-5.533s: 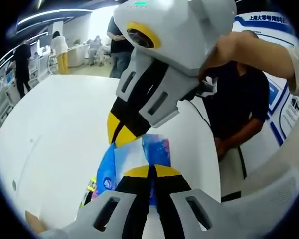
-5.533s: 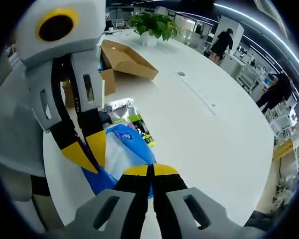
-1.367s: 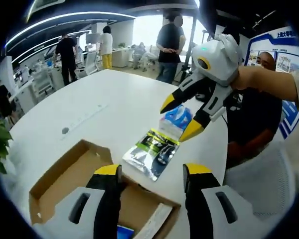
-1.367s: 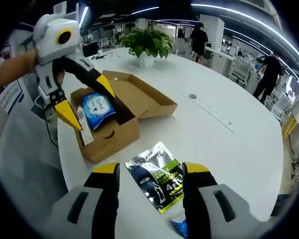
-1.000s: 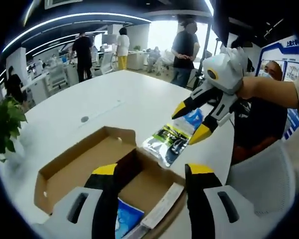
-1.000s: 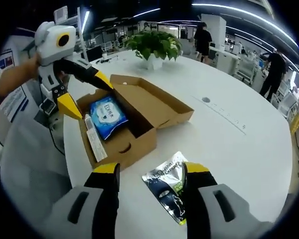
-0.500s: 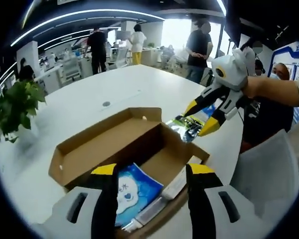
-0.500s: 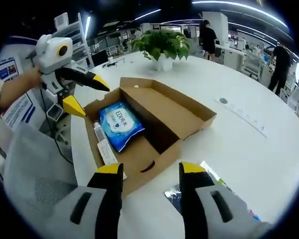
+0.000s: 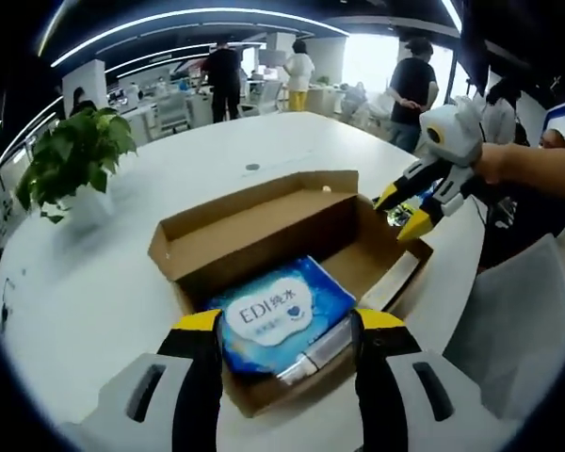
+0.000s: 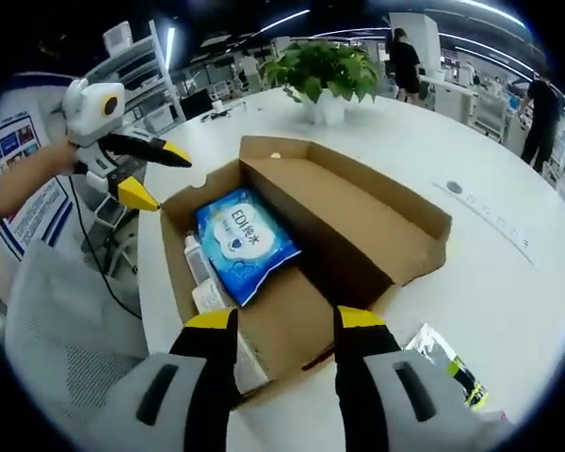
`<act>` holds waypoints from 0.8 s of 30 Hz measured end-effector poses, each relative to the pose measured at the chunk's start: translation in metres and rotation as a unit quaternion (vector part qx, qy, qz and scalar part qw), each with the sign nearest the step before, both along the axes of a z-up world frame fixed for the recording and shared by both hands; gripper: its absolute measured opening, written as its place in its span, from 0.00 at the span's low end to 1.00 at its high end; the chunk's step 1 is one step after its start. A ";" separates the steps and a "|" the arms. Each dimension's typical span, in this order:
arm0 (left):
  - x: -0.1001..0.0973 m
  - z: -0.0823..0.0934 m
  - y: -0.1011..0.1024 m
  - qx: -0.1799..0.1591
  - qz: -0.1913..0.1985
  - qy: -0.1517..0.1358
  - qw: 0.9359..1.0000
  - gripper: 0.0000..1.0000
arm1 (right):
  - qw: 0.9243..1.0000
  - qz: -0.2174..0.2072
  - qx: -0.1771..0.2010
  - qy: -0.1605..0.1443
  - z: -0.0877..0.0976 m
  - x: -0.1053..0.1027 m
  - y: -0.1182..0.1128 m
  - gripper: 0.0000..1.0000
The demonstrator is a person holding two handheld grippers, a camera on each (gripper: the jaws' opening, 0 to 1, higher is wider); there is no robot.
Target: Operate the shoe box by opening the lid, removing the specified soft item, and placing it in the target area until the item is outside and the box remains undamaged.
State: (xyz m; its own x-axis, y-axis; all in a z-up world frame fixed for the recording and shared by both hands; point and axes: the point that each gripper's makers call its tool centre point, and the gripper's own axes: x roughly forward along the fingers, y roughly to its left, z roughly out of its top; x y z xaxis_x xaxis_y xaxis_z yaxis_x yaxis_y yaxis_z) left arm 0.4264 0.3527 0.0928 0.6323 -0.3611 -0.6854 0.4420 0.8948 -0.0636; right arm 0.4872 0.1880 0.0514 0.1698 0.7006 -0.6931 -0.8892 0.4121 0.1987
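White table (image 9: pixel 94 282): shoe box (image 10: pixel 358 235) open (wipes pack (image 9: pixel 278 315) inside); both claws spread.

The foil pouch (image 10: pixel 447 369) is cut off by the right gripper view's edge.

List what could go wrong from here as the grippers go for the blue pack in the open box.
1. The blue wipes pack lies against a white tube and the box wall; a grab might catch the tube too.
2. Both open grippers, left and right, sit at the cardboard box rim; pushing down could crush or tear it.
3. The silver pouch lies close beside the box and may get knocked.
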 end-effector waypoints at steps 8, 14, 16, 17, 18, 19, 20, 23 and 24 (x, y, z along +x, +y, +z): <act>-0.017 -0.018 0.033 0.010 0.039 0.015 0.999 0.53 | 1.000 -0.009 -0.012 0.008 -0.014 0.002 0.020 0.32; -0.027 -0.032 0.044 0.005 0.059 0.027 0.998 0.45 | 1.000 -0.018 -0.016 0.018 -0.024 0.002 0.038 0.30; -0.029 -0.035 0.047 0.004 0.066 0.031 0.997 0.40 | 0.999 -0.019 -0.018 0.020 -0.028 0.003 0.044 0.29; -0.029 -0.036 0.049 0.003 0.070 0.031 0.997 0.38 | 0.999 -0.019 -0.019 0.020 -0.029 0.003 0.046 0.29; -0.030 -0.037 0.050 0.001 0.075 0.031 0.997 0.36 | 0.999 -0.019 -0.021 0.021 -0.031 0.004 0.048 0.28; -0.030 -0.038 0.051 -0.001 0.078 0.032 0.996 0.35 | 0.999 -0.021 -0.022 0.022 -0.032 0.005 0.049 0.28; -0.030 -0.039 0.053 -0.001 0.083 0.033 0.996 0.34 | 0.999 -0.022 -0.021 0.023 -0.033 0.006 0.051 0.28; -0.031 -0.043 0.058 -0.011 0.103 0.036 0.994 0.29 | 0.999 -0.027 -0.026 0.030 -0.040 0.006 0.058 0.25; -0.031 -0.043 0.059 -0.015 0.107 0.036 0.993 0.27 | 0.999 -0.027 -0.026 0.030 -0.042 0.007 0.060 0.24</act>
